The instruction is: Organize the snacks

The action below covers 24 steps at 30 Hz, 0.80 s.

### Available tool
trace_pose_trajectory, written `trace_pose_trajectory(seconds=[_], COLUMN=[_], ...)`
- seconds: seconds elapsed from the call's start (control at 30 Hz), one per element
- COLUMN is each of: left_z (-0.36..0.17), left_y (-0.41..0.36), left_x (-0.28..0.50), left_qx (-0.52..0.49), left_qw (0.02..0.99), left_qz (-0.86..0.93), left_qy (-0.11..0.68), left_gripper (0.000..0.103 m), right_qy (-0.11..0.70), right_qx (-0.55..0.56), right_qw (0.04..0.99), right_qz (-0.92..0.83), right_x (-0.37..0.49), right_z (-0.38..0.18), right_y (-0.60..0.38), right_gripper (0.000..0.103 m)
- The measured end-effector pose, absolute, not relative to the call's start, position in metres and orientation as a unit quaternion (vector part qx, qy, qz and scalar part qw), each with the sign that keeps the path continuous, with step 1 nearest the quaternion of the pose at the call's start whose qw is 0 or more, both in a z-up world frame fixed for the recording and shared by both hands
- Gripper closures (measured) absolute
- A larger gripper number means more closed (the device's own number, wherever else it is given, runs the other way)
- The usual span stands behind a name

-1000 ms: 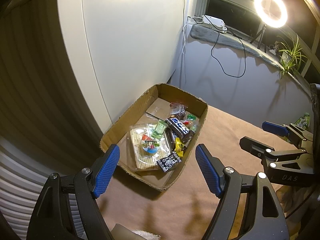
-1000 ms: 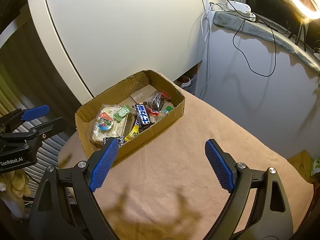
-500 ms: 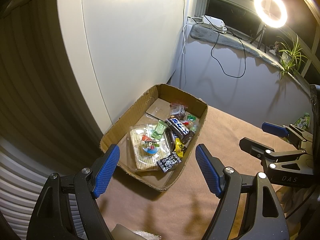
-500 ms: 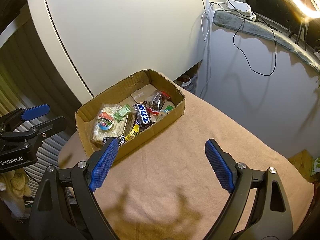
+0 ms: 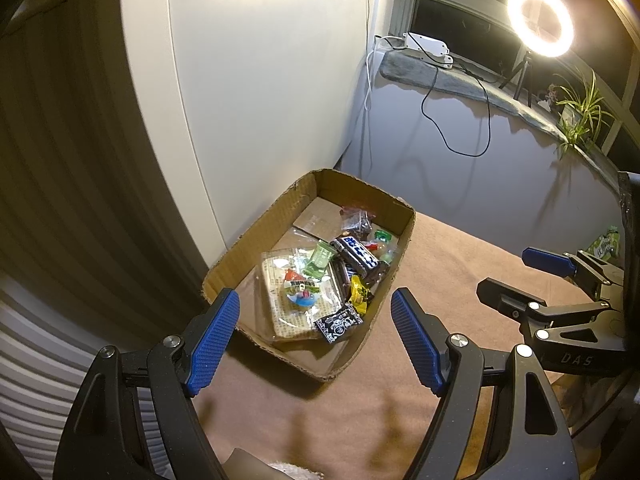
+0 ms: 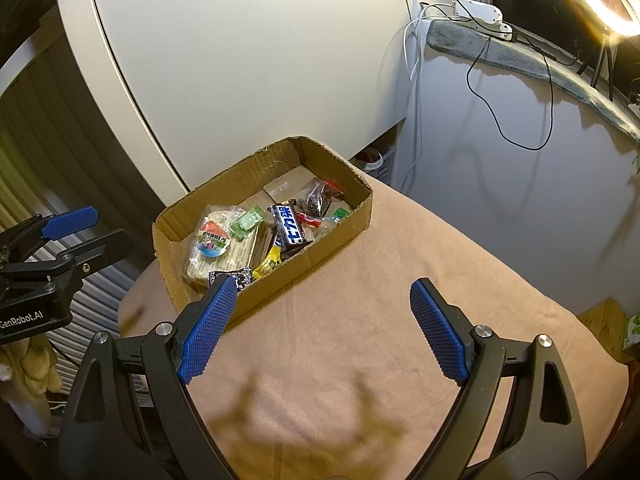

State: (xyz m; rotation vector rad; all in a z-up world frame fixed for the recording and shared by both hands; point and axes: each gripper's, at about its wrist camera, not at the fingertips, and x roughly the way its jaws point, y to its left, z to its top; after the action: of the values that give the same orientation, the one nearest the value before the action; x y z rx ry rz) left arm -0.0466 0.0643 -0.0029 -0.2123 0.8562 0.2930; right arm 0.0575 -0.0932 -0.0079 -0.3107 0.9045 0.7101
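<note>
The left gripper [image 5: 314, 336] hangs above the near edge of the tabletop [image 5: 440, 264] with its blue pads spread wide and nothing between them. The right gripper [image 6: 322, 326] is likewise spread and empty, poised over the bare tan cloth that covers the tabletop.

A shallow cardboard box [image 6: 340, 236] sits at the far left of the tabletop, close to a white cabinet [image 6: 240, 60]. The snacks all lie inside it: a large clear pack of crackers [image 6: 218, 246] at the near left end, a small green packet [image 6: 248, 220] resting on its far edge, a dark bar with blue and white lettering [image 6: 290, 226] in the middle, a yellow sweet [image 6: 268, 262] just beside that bar, a black-and-white packet [image 5: 338, 322] at the near wall, and a clear bag of dark pieces [image 6: 320, 196] toward the far end.

A ring light [image 5: 540, 20] glows on the far windowsill.
</note>
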Motion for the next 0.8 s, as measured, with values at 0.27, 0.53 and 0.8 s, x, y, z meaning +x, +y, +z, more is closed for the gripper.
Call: trace_pose_trajectory(seconds=[0.27, 0.53, 0.8], left_z=[-0.002, -0.002, -0.001], left_y=[0.064, 0.064, 0.064], left_x=[-0.049, -0.053, -0.054], left_qx=[-0.102, -0.1, -0.099], left_qw=[0.894, 0.895, 0.896], left_qz=[0.141, 0.138, 0.137], left_qy=[0.412, 0.411, 0.411], left_gripper=[0.025, 0.025, 0.025], right_qy=[0.428, 0.428, 0.432], right_qx=[-0.148, -0.151, -0.15], right_qw=[0.827, 0.828, 0.827], right_qz=[0.333, 0.33, 0.328], right_x=[0.053, 0.047, 0.049], right_z=[-0.009, -0.008, -0.009], right_y=[-0.093, -0.094, -0.095], right_gripper=[0.012, 0.012, 0.012])
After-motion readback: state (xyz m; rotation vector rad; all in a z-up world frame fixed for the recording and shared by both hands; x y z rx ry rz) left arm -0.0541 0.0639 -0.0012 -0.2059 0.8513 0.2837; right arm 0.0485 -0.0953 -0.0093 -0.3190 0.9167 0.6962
